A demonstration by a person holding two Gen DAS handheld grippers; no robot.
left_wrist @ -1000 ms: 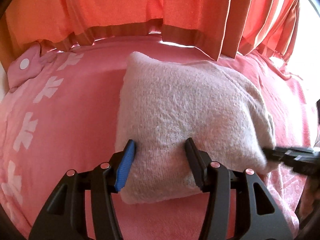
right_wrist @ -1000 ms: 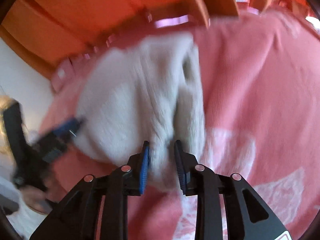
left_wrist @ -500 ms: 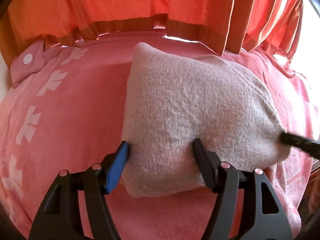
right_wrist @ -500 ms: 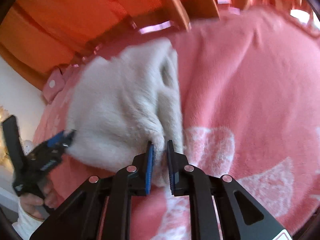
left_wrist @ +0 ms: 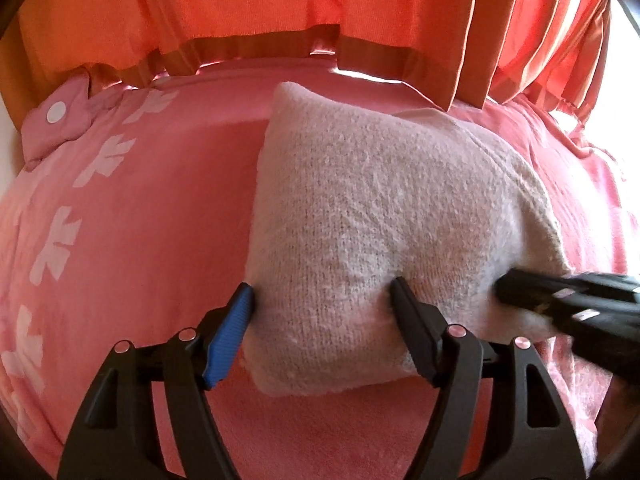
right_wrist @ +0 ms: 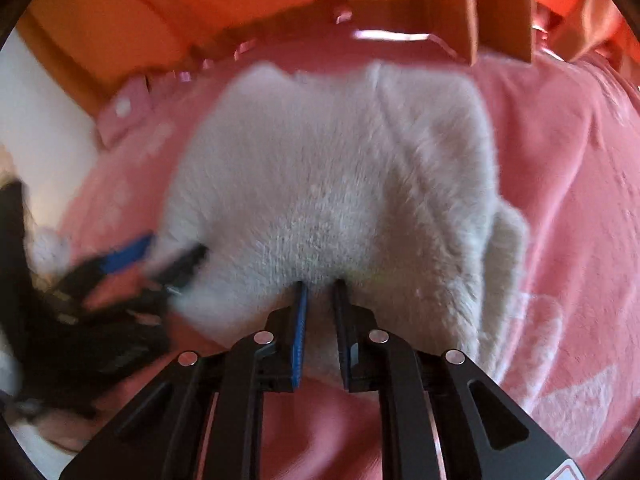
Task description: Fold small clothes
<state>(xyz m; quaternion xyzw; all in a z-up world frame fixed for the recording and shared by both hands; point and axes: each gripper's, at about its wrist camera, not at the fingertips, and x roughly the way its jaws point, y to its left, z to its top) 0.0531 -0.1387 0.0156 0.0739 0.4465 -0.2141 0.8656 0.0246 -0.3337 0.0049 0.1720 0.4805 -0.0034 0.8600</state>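
Observation:
A folded pale grey knitted garment lies on a pink bed cover. My left gripper is open, its jaws set wide on either side of the garment's near left corner. My right gripper is shut on the garment's near edge, with a pinch of fabric between the jaws. The right gripper also shows in the left wrist view at the garment's right corner. The left gripper shows blurred in the right wrist view.
Orange curtains hang behind the bed. The pink cover has white leaf prints along its left side. A pink flap with a white dot lies at the far left corner. Bright window light is at the right.
The right gripper has swung round the garment's edge, still gripping it. The garment has lifted slightly and bulges upward. The left gripper stays open around the corner.

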